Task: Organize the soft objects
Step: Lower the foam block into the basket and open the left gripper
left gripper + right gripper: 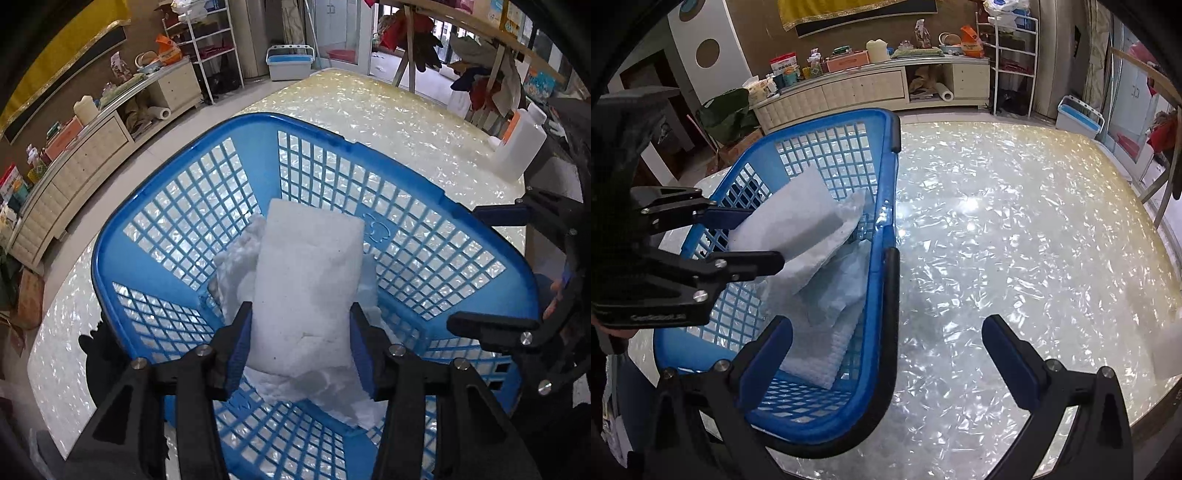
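Note:
A blue lattice basket (155, 206) stands on the shiny pearl-pattern table (406, 122). My left gripper (301, 332) is shut on a white foam pad (306, 280) and holds it inside the basket, above other white soft sheets (236, 258). In the right wrist view the same left gripper (750, 236) grips the pad (790, 218) over the basket (882, 280). My right gripper (886, 350) is open and empty, straddling the basket's near right rim.
A white plastic bottle (522, 147) stands at the table's far right edge. Another white soft item (1169, 347) lies at the right edge of the table. A long low cabinet (864, 88) and a wire shelf (1015, 62) stand beyond the table.

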